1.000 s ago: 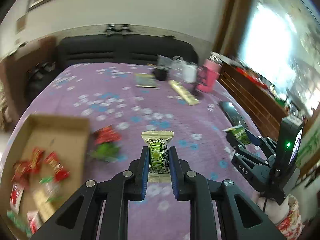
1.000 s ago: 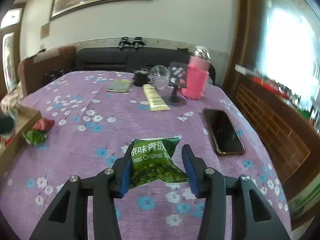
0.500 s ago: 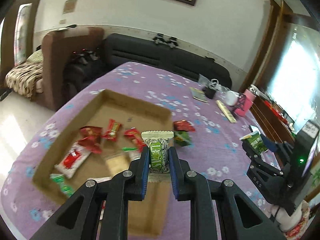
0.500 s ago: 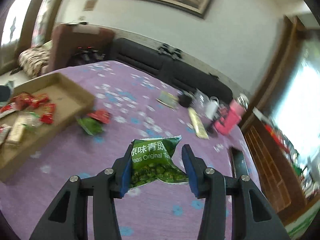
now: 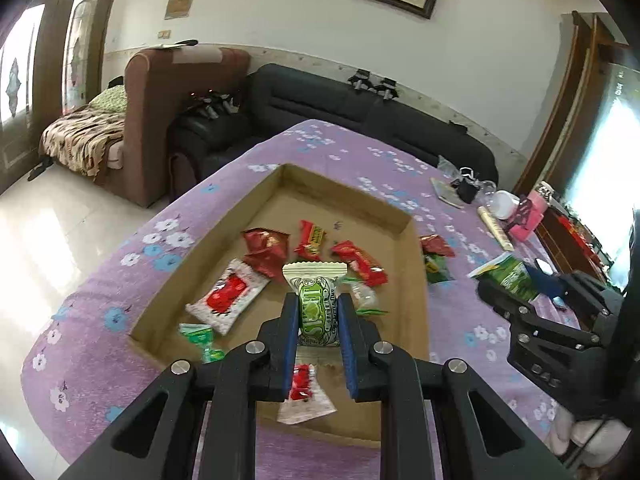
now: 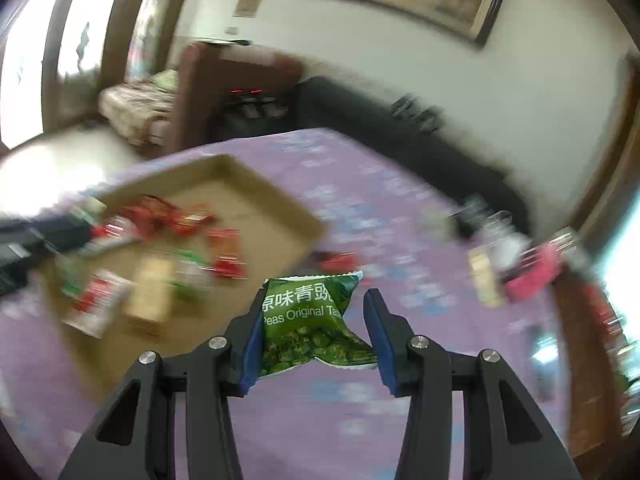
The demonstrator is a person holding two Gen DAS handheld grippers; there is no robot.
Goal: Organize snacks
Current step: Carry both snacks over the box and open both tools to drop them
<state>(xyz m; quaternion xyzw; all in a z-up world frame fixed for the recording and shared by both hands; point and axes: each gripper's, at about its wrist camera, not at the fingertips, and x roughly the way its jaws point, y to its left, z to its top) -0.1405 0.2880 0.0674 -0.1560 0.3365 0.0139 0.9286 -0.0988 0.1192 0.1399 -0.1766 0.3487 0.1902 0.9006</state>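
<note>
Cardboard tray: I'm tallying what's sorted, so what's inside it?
Inside the cardboard tray: several red snack packets, a white packet with red print and a green candy. The left gripper and its held green-and-white snack cover part of the floor.

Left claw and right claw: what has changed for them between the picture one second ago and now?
The left claw carried its green-white candy leftward from the purple tablecloth to above the cardboard box. The right claw, holding the green peas packet, swung left toward the box too. Both grips stayed unchanged; nothing was released.
</note>
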